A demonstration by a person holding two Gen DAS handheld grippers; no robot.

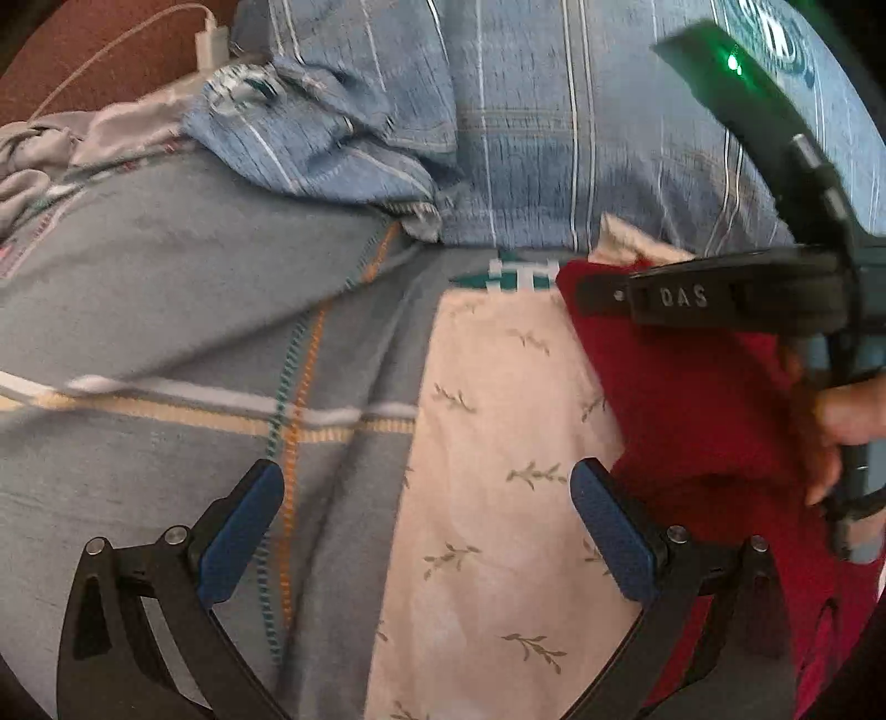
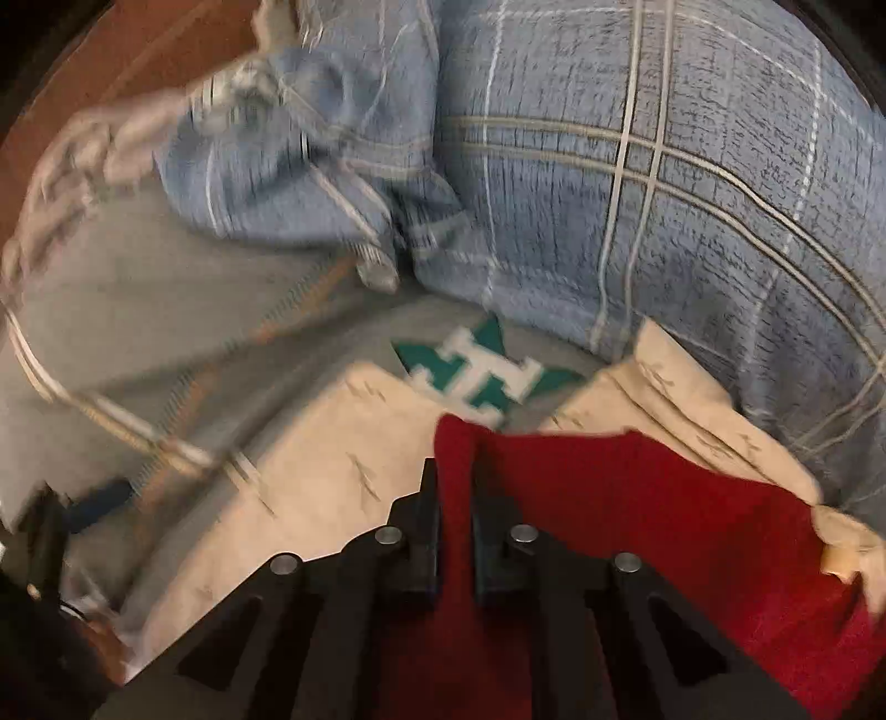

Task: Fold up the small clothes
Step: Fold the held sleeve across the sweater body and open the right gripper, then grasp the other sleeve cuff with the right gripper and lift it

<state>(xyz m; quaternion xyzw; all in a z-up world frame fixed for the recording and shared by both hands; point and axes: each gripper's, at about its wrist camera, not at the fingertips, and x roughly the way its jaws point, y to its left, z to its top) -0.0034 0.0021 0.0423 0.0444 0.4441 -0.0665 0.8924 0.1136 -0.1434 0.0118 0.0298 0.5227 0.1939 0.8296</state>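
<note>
A small red garment (image 2: 637,498) lies on a cream cloth with a leaf print (image 2: 332,471). In the right wrist view my right gripper (image 2: 454,487) is shut on the red garment's left edge, and a fold of red cloth stands between the black fingers. In the left wrist view the right gripper (image 1: 584,293) sits at the top corner of the red garment (image 1: 692,399), with a hand (image 1: 847,421) on its handle. My left gripper (image 1: 426,526) hangs open over the cream cloth (image 1: 498,443). Nothing lies between its blue pads (image 1: 609,531).
A grey blanket (image 1: 166,310) with orange and white stripes and a green-and-white emblem (image 2: 476,376) covers the bed. Blue plaid pillows (image 2: 664,194) lie behind the clothes. A white charger and cable (image 1: 210,44) sit at the far left on brown wood.
</note>
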